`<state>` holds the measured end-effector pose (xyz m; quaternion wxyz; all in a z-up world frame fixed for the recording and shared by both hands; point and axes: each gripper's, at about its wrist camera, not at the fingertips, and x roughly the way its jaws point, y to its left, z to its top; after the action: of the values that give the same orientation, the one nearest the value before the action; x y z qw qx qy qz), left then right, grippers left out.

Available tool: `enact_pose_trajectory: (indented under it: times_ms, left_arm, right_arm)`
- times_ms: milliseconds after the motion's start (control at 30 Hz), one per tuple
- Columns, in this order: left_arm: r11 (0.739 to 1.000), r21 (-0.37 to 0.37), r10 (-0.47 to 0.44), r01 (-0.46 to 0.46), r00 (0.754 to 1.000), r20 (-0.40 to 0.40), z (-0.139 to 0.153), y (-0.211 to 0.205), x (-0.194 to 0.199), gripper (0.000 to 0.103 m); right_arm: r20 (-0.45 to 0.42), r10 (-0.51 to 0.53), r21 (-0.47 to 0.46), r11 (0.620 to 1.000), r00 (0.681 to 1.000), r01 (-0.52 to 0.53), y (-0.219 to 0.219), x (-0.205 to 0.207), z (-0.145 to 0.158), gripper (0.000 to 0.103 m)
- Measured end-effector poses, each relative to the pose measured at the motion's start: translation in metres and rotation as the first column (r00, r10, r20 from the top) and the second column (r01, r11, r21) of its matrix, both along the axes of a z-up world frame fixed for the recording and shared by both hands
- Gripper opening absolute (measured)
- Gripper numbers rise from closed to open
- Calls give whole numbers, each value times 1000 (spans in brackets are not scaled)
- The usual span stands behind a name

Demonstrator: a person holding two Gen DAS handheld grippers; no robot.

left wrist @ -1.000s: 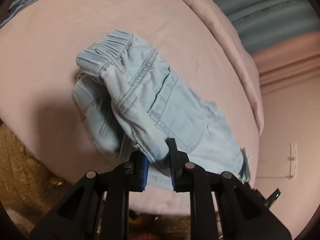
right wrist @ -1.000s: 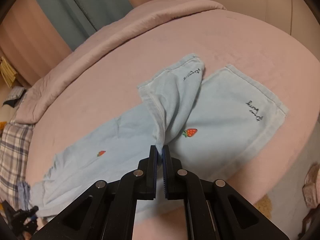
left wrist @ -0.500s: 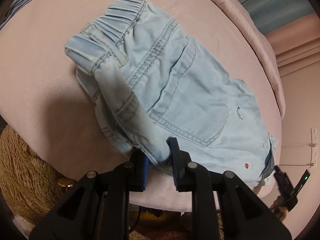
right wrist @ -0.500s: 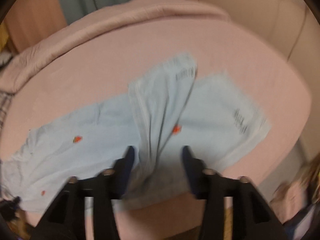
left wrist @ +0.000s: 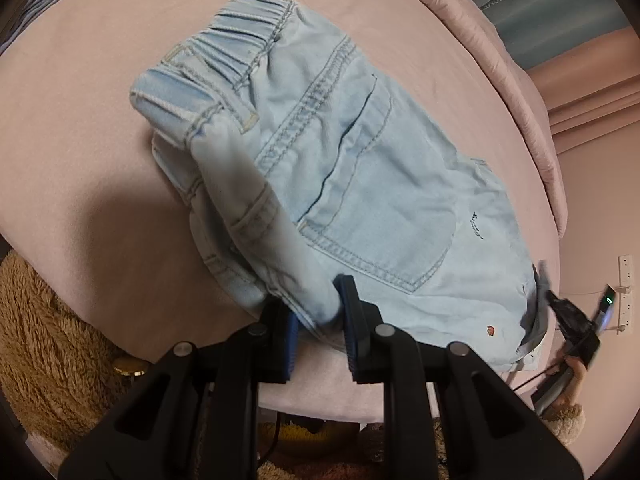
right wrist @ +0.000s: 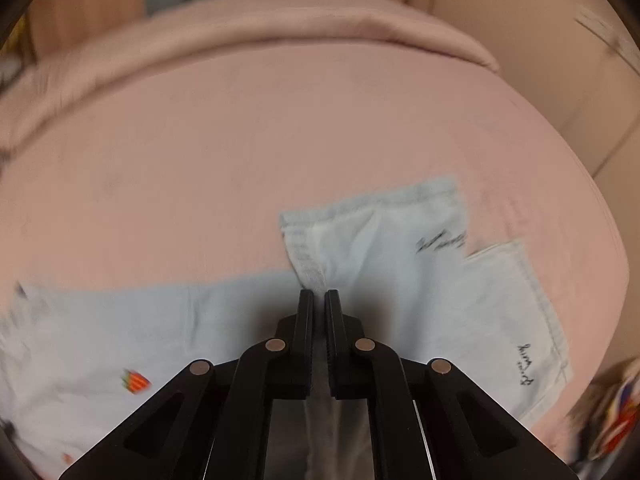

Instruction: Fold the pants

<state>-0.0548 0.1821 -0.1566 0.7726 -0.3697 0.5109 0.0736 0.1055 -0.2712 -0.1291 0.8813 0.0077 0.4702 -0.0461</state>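
Left gripper (left wrist: 318, 312) – we pinch one pair of jeans (left wrist: 360, 184) | right gripper (right wrist: 319, 300) nips leg edge | pink bed (right wrist: 280, 140) open beyond

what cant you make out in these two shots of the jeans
- Right wrist view: motion blur smears the black script on the raised pant leg; unreadable.
- Right wrist view: right gripper fingers hide how much denim they pinch.
- Left wrist view: left gripper covers the clamped fold of the jeans.
- Left wrist view: small script too tiny to read.
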Motion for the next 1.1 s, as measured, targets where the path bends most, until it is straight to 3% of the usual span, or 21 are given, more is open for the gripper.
enact_pose_trajectory:
  times_ms: [100, 233, 333, 467, 533, 600, 733, 800, 900, 933, 1000, 1100]
  left_arm:
    - [1000, 0, 2, -2, 1000, -1, -1, 0, 0, 21]
    - [1000, 3, 1, -1, 1000, 0, 0, 0, -1, 22]
    - [1000, -2, 1, -1, 1000, -1, 1, 1, -1, 22]
    - [1000, -5, -4, 4, 1000, -1, 1, 1, -1, 22]
    - [1000, -2, -8, 8, 1000, 0, 1, 1, -1, 22]
    - [1000, -12, -8, 8, 1000, 4, 1, 1, -1, 22]
    - [999, -43, -13, 14, 1000, 15, 3, 2, 0, 32]
    - [998, -60, -6, 6, 1000, 14, 4, 3, 1, 31]
    - [999, -53, 9, -8, 1000, 21, 6, 6, -1, 21]
    - [999, -48, 2, 0, 999, 34, 9, 6, -2, 20]
    - [999, -47, 2, 0, 999, 54, 14, 6, -4, 18]
    - [999, -51, -10, 14, 997, 74, 27, 5, -10, 17]
  right_arm:
    - [116, -114, 134, 986, 987, 98, -36, -24, 30, 5]
    - [190, -296, 299, 925, 936, 232, -91, -75, 43, 5]
    - [120, -359, 397, 872, 926, 287, -121, -100, 19, 5]
    - [-33, -428, 439, 806, 903, 397, -145, -118, -28, 6]
    - [-53, -460, 475, 769, 886, 428, -155, -127, -37, 6]
    - [-40, -481, 473, 763, 876, 441, -160, -131, -32, 10]
    - [-5, -501, 469, 763, 866, 444, -174, -128, -20, 33]
    - [-5, -499, 486, 756, 866, 439, -179, -121, -21, 34]
    - [-18, -495, 477, 759, 869, 443, -179, -101, -25, 33]
    - [-29, -494, 470, 761, 869, 448, -177, -101, -29, 30]
    - [-46, -499, 456, 760, 865, 463, -176, -105, -32, 4]
    - [-20, -505, 454, 764, 863, 458, -177, -115, -24, 3]
